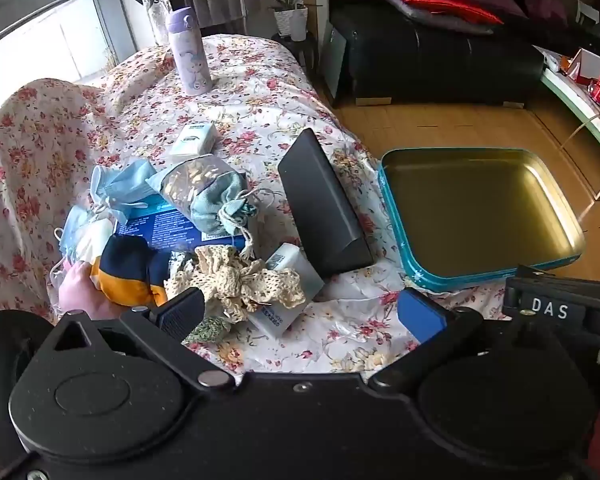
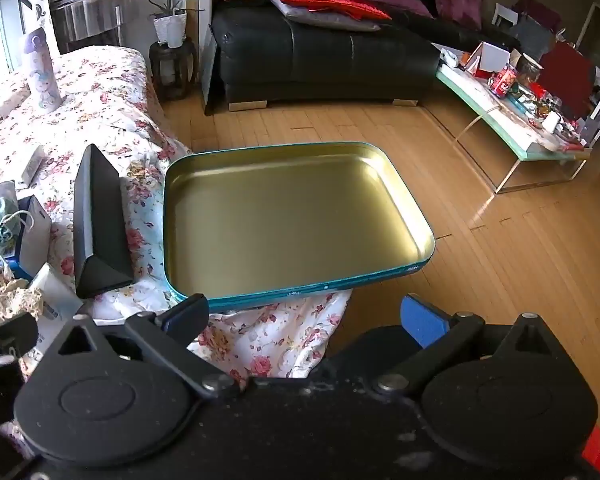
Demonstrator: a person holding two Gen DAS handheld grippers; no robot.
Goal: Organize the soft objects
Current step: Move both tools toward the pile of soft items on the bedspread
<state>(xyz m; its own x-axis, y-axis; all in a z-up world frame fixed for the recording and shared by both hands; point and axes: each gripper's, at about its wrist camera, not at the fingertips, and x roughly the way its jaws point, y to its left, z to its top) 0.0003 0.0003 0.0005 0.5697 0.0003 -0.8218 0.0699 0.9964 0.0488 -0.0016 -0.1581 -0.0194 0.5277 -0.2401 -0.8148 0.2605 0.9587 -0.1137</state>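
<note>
Black gripper (image 1: 304, 312), blue pads (image 1: 422, 314).

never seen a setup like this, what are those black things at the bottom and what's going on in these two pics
Those black shapes are hand-held grippers, one per hand, each carrying a camera that looks along its two fingers. One picture is from the left gripper, the other from the right gripper. Both are open and hold nothing. A flowered cloth covers the surface. On it lie a cream lace piece, a drawstring pouch, a black case and an empty teal tin tray that overhangs the edge.
</note>
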